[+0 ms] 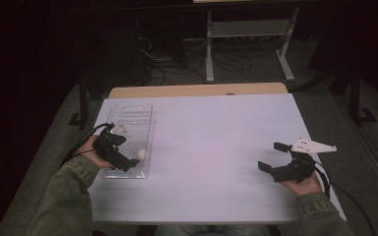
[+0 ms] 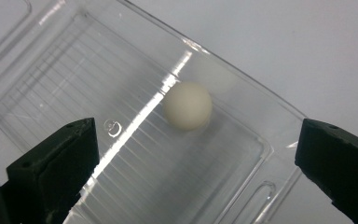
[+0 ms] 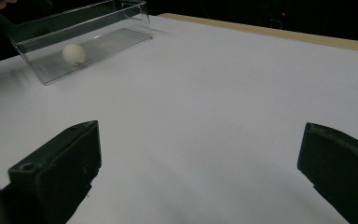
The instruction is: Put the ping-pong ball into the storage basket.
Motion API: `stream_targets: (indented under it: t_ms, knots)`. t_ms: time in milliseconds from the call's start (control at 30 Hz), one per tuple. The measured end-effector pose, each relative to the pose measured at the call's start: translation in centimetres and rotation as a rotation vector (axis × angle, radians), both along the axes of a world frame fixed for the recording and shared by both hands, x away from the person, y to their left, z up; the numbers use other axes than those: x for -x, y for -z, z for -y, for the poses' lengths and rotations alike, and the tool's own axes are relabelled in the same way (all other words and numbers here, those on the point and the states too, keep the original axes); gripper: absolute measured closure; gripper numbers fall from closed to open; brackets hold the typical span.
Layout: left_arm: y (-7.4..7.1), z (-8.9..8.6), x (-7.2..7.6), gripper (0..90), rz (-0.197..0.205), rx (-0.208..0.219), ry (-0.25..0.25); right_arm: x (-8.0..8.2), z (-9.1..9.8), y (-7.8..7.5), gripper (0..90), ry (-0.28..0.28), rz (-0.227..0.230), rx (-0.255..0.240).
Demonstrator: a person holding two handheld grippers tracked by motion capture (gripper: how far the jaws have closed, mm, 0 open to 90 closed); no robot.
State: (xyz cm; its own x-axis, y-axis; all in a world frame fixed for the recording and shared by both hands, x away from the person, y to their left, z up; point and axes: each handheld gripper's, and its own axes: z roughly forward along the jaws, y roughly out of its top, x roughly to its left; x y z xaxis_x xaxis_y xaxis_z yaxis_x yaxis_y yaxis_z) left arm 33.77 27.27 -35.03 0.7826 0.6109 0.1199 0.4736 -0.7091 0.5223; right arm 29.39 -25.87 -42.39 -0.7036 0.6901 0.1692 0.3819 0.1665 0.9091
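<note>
My left gripper [image 2: 193,154] hangs wide open over the white ball [image 2: 188,106] sitting in the clear tray [image 2: 74,60], probably just dropped in, while my right gripper [image 3: 200,168] idles open, empty.

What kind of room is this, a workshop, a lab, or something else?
Most likely a lab or test bench. A person holds a cabled left gripper and right gripper over a white-topped table that bears a clear plastic tray with a white ball, while loose cables lie on the dark floor behind.
</note>
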Motion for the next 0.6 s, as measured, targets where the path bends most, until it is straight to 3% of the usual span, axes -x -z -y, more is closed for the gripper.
stream_targets:
  t_ms: [200, 400, 600]
  knots:
    - [-0.2, -0.5, 0.8, 0.0, 0.043, 0.063, -0.017, 0.0, 0.0, 0.0, 0.0, -0.001, 0.001, 0.001]
    - [0.0, -0.2, 1.5, 0.0, 0.063, 0.09, -0.002, 0.0, 0.0, 0.0, 0.0, 0.0, 0.0, 0.002]
    - [0.2, -0.5, 1.7, 0.0, 0.08, 0.132, -0.018, 0.0, 0.0, 0.0, 0.0, 0.002, 0.006, 0.001]
